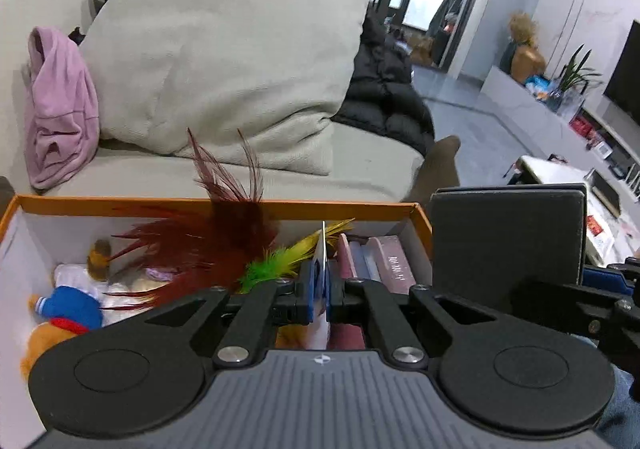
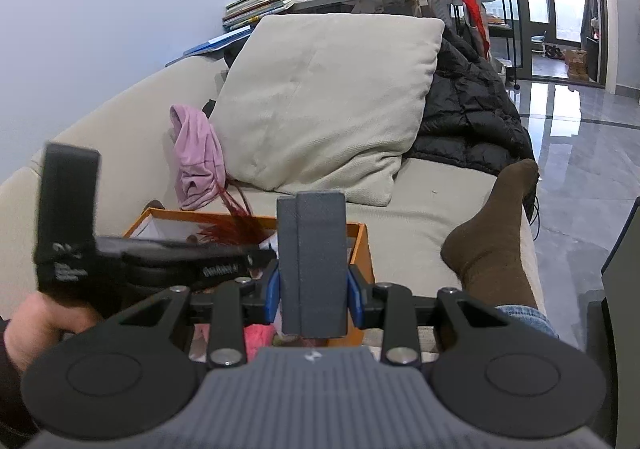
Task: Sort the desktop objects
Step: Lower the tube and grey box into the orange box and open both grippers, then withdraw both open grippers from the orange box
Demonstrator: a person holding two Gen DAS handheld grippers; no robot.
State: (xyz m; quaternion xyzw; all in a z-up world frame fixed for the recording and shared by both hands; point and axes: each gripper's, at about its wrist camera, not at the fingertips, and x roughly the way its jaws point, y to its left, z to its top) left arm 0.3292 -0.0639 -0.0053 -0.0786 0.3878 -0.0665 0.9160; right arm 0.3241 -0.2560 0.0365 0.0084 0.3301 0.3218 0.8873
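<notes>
**Two loads poised over the box**

Between the pads of my left gripper [image 1: 319, 281], a thin white card [image 1: 321, 249] stands on edge, the jaws clamped nearly together on it. Just beyond and below lies the orange box [image 1: 224, 205] on the sofa [image 1: 120, 173], holding feathers [image 1: 224, 233], a plush toy [image 1: 68, 309] and, at its right end, maroon booklets [image 1: 390, 261]. My right gripper [image 2: 314, 289] is closed on a grey block [image 2: 312, 261], held upright above the box's near right corner.

Risks, as I judge them: the card is slim and gripped at its lower end only, so a careless release could let it tip onto the feathers rather than slot beside the booklets. The block fills much of my right view and hides the box floor. The two grippers sit close together and could collide.
</notes>
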